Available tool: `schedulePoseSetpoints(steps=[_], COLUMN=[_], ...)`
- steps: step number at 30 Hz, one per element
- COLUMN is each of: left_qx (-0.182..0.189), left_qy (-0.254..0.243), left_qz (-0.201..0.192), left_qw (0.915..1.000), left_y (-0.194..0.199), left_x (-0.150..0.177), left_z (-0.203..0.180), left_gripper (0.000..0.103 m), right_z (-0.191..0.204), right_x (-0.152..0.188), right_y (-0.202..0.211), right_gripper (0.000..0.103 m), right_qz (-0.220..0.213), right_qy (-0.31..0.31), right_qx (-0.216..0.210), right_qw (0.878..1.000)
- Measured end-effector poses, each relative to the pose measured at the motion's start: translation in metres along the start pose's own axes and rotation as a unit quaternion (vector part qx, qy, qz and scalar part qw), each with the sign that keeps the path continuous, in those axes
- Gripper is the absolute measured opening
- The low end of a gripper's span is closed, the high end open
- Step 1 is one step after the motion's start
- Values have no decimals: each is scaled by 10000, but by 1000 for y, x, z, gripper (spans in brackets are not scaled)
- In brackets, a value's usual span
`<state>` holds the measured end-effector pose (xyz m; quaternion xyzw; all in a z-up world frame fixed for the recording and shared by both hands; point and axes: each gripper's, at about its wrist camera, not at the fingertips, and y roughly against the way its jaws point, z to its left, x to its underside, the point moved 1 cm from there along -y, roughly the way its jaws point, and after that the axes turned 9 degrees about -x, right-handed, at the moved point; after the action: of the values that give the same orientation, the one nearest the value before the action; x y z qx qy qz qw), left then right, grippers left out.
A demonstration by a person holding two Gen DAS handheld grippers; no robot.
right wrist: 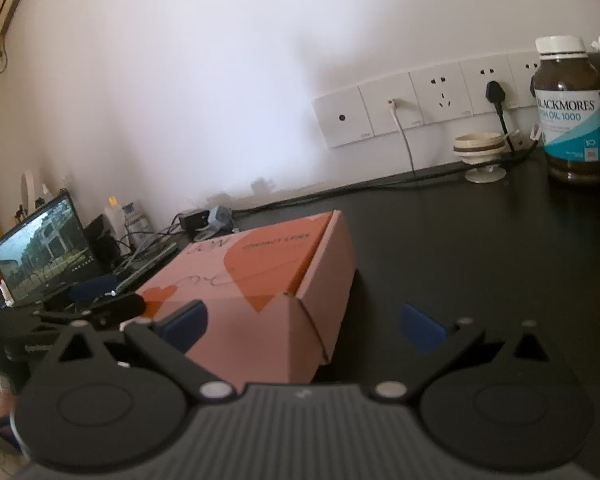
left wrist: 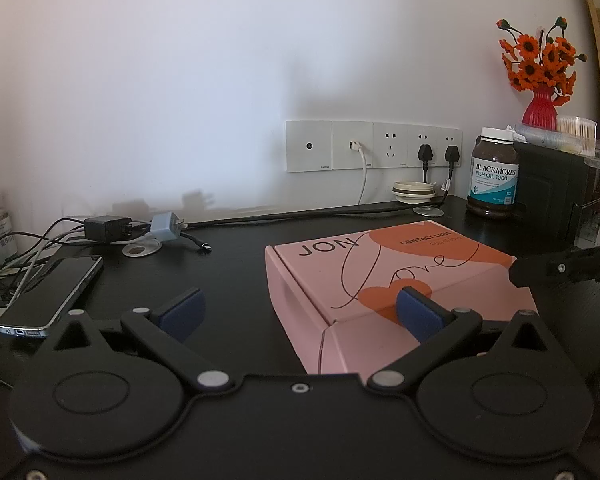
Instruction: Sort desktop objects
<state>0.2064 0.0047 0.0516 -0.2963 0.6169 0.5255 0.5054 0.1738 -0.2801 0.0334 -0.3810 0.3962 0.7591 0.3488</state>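
A pink contact lens box (left wrist: pixel 380 276) with orange hearts lies on the black desk (left wrist: pixel 228 280). My left gripper (left wrist: pixel 300 314) is open at the box's near left corner; its right blue pad (left wrist: pixel 418 312) shows in front of the lid and its left pad (left wrist: pixel 180 312) is over bare desk. In the right wrist view the same box (right wrist: pixel 260 280) fills the middle. My right gripper (right wrist: pixel 302 326) is open at its near right corner, with the left pad (right wrist: pixel 186 324) against the box's near face. Nothing is held.
A phone (left wrist: pixel 52 292), two chargers (left wrist: pixel 106 228) and tangled cables lie at the left. A fish oil bottle (left wrist: pixel 494 176), a stack of lids (left wrist: pixel 414 192) and a black cabinet (left wrist: pixel 556 192) with a red vase stand at the back right. A laptop (right wrist: pixel 44 256) sits far left.
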Motion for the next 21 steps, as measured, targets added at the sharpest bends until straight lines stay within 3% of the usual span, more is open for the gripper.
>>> schedulePoseSetpoints(steps=[21], left_qx=[7], left_qy=[46], left_qz=[30], left_qw=[10000], left_y=[0], left_x=[0], left_z=[0], left_gripper=[103], right_z=[0], right_x=[3], right_y=[-8], right_gripper=[102], right_qz=[252], right_qy=[-9], right_qx=[290], right_qw=[9993])
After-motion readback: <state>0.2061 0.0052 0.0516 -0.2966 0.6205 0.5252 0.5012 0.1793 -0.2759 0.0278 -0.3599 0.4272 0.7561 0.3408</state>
